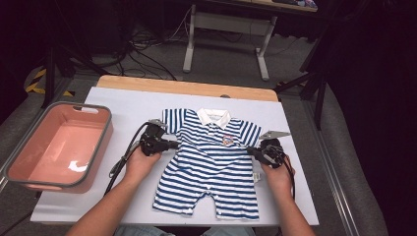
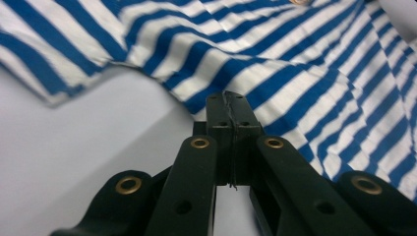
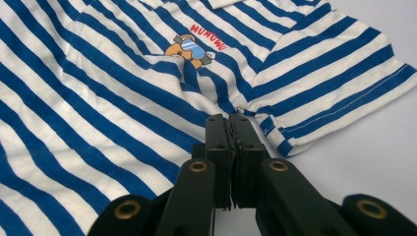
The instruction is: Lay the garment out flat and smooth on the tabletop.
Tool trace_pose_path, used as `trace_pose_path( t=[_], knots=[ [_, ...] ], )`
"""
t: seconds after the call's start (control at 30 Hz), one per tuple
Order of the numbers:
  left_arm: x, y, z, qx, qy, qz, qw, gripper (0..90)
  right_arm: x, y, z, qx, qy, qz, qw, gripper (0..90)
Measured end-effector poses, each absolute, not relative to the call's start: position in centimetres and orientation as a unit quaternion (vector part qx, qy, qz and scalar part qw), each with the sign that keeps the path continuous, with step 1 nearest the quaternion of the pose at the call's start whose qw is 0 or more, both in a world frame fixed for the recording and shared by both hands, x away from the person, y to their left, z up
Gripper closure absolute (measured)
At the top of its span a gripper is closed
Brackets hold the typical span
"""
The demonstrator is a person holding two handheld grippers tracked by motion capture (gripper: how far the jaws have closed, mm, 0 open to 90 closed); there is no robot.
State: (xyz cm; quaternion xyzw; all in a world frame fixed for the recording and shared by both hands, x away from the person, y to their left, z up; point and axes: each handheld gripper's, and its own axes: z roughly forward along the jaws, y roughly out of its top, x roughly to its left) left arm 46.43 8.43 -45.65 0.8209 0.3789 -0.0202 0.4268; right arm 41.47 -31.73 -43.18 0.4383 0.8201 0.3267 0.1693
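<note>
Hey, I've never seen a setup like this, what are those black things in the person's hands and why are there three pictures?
A person holds two hand-operated grippers, each with two black jaws. The high view looks down on the table; the other two views come from cameras riding on each gripper. A blue-and-white striped baby romper lies flat on the table, with a pink bin to its left. The left gripper is shut on the romper's edge under one sleeve, and the right gripper is shut on the fabric under the other sleeve.

Soft striped cloth romper (image 1: 212,162); glossy plastic tub (image 1: 93,158).
</note>
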Motion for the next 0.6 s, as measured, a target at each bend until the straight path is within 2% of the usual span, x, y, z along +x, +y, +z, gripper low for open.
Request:
trace_pose_path(
  t=[0.03,0.07,0.1,0.2,0.27,0.33,0.37,0.43,0.6],
  knots=[
    [46.5,8.5,-45.6,0.814,0.387,-0.014,0.433,87.1,41.4,-31.8,-43.1,0.438,0.819,0.328,0.171,88.2],
    [46.6,8.5,-45.6,0.807,0.392,-0.004,0.441,72.2,41.3,-31.8,-43.1,0.438,0.818,0.329,0.173,88.2],
    [46.7,8.4,-45.6,0.805,0.391,-0.009,0.446,62.5,41.3,-31.8,-43.0,0.437,0.819,0.330,0.173,88.2],
    [46.8,7.6,-46.0,0.818,0.386,-0.007,0.426,58.0,41.1,-31.9,-42.9,0.439,0.817,0.332,0.174,88.1],
    [46.7,6.7,-46.3,0.835,0.380,0.018,0.397,59.3,41.1,-32.1,-42.9,0.440,0.816,0.333,0.173,88.1],
    [46.5,6.4,-46.2,0.837,0.380,0.039,0.391,65.0,41.0,-32.3,-42.8,0.439,0.816,0.333,0.175,88.1],
    [46.5,6.4,-46.2,0.838,0.380,0.037,0.390,69.4,40.9,-32.3,-42.8,0.439,0.816,0.333,0.175,88.1],
    [46.6,6.4,-46.3,0.837,0.385,0.024,0.389,84.8,40.8,-32.5,-42.8,0.439,0.815,0.333,0.177,88.1],
    [46.7,7.1,-46.1,0.829,0.395,0.028,0.395,88.6,40.8,-32.6,-42.8,0.439,0.815,0.334,0.179,88.1]
  ],
)
